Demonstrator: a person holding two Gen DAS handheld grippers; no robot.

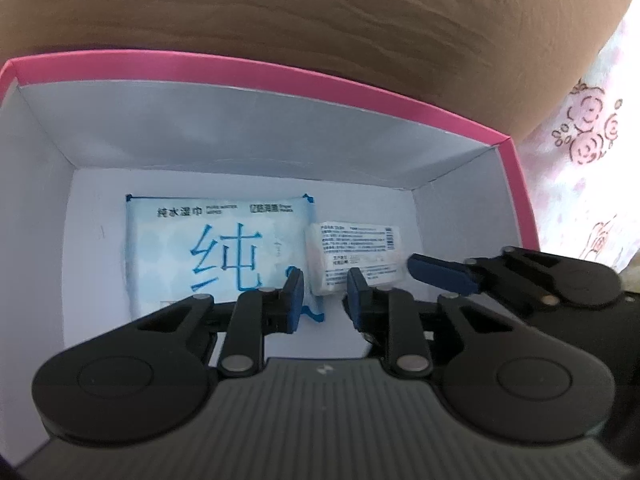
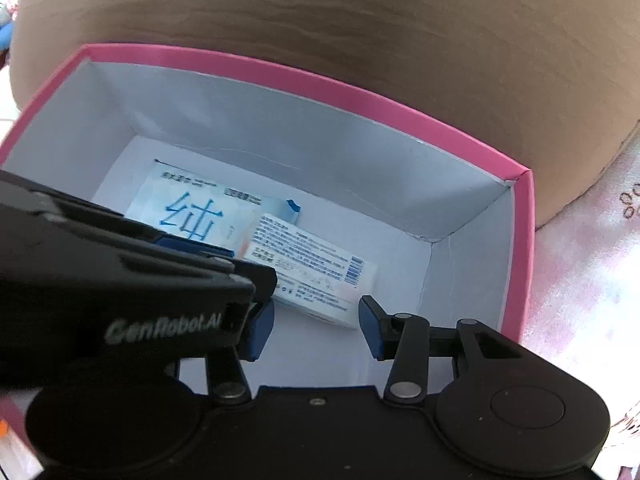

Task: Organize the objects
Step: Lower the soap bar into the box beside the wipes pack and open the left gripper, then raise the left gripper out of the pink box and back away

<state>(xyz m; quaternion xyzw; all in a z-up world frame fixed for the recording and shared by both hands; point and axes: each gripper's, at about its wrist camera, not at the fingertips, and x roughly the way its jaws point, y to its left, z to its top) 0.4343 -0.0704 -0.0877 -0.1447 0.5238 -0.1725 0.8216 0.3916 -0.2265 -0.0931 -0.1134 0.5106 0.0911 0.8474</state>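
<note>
A pink-rimmed box [image 1: 280, 68] with a white inside holds two packs lying flat. A blue-and-white wet-wipes pack [image 1: 192, 240] is on the left. Beside it on the right is a small white tissue pack [image 1: 360, 248] with a printed label facing up. My left gripper [image 1: 325, 300] reaches into the box with its blue pads closed on the near left corner of the tissue pack. My right gripper [image 2: 316, 332] hovers at the pack's [image 2: 312, 264] near edge, open, with its pads clear of the pack. One of its fingers [image 1: 440, 274] shows in the left wrist view.
The box [image 2: 320, 84] stands on a brown wooden surface [image 1: 320, 8]. A pale floral cloth [image 1: 580, 160] lies past the box's right wall. The left gripper's black housing [image 2: 120, 280] blocks the lower left of the right wrist view, and part of the wipes pack [image 2: 188, 216] shows above it.
</note>
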